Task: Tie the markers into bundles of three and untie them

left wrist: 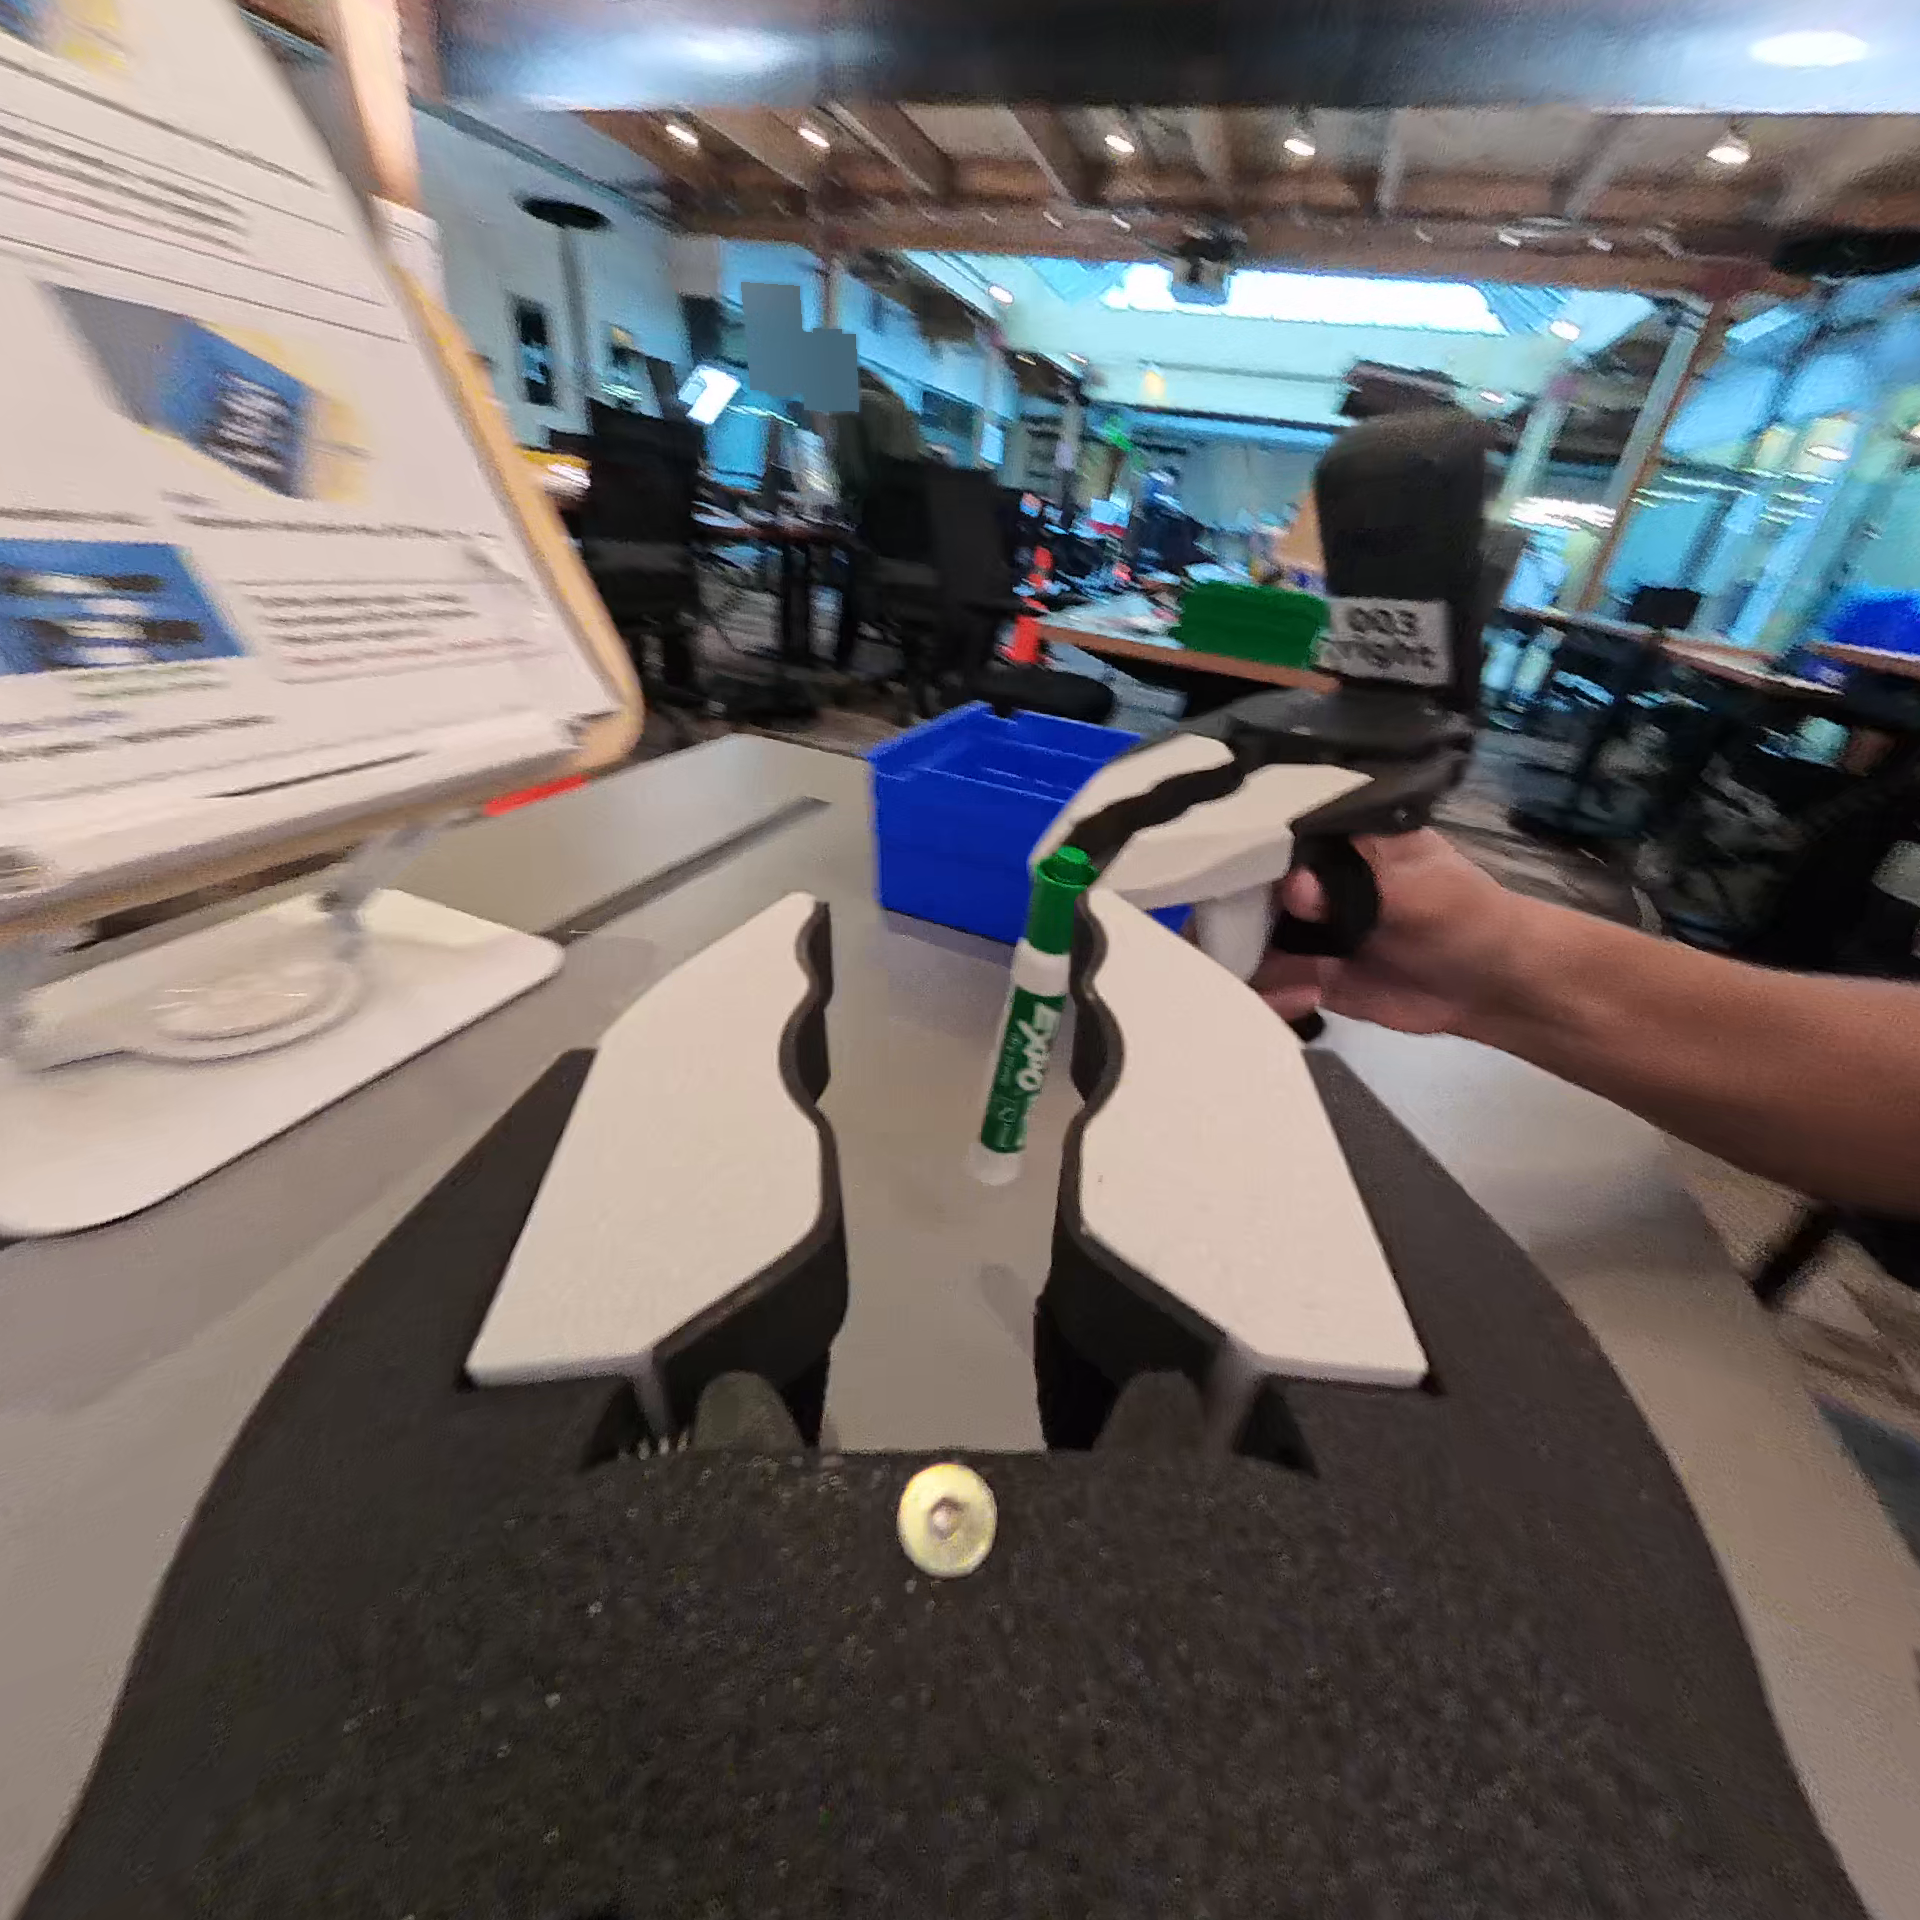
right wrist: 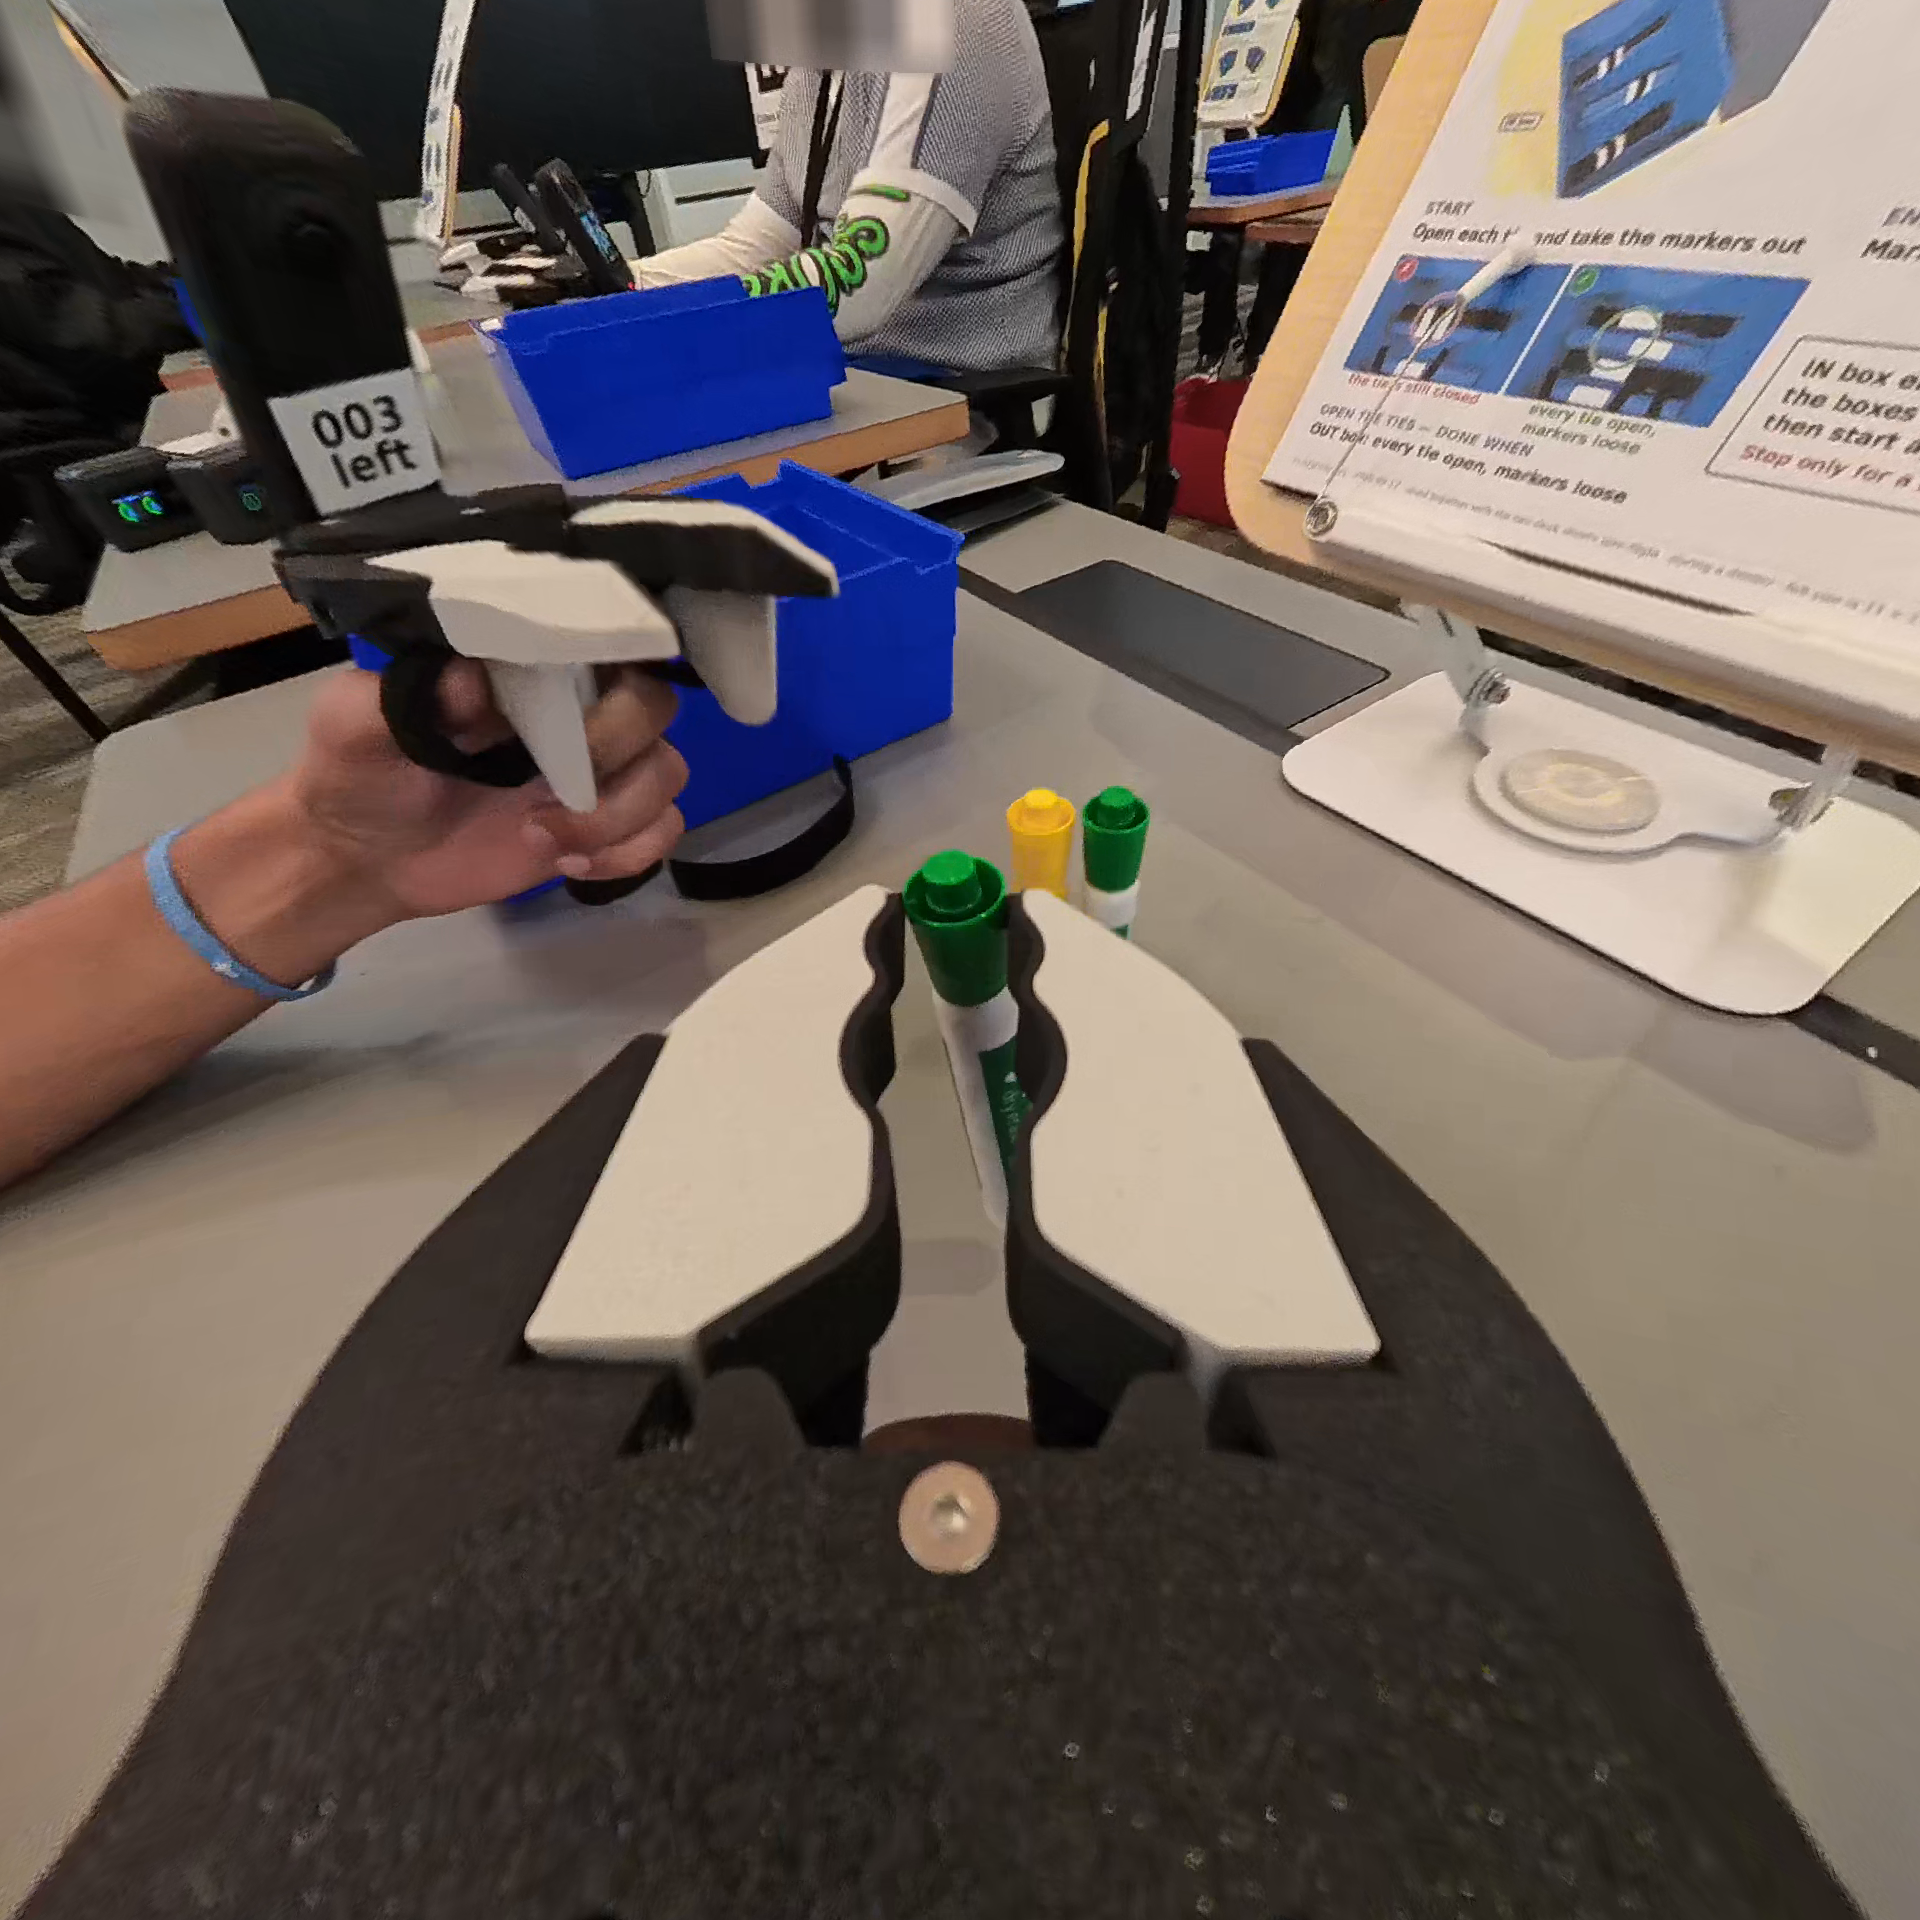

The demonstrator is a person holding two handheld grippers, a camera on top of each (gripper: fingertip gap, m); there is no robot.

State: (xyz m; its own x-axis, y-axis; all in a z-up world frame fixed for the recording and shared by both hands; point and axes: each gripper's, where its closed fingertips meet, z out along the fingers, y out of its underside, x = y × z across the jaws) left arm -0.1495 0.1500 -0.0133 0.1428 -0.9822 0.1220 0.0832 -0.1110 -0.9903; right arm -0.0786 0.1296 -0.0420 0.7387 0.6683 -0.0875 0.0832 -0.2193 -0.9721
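Note:
My right gripper is shut on the cap end of a green marker and holds it above the grey table. In the left wrist view that marker hangs tilted from the right gripper, inside the gap of my left gripper, close to its right finger. The left gripper is open and empty; it also shows in the right wrist view, held up at the left. A yellow marker and a second green marker lie side by side just beyond the right gripper's tips.
A blue bin stands behind the left gripper, also seen in the left wrist view, with a black strap loop at its foot. A sheet stand on a white base is at the right. A seated person is at a farther table. The gap from one gripper's tips to the other's is roughly 8 cm.

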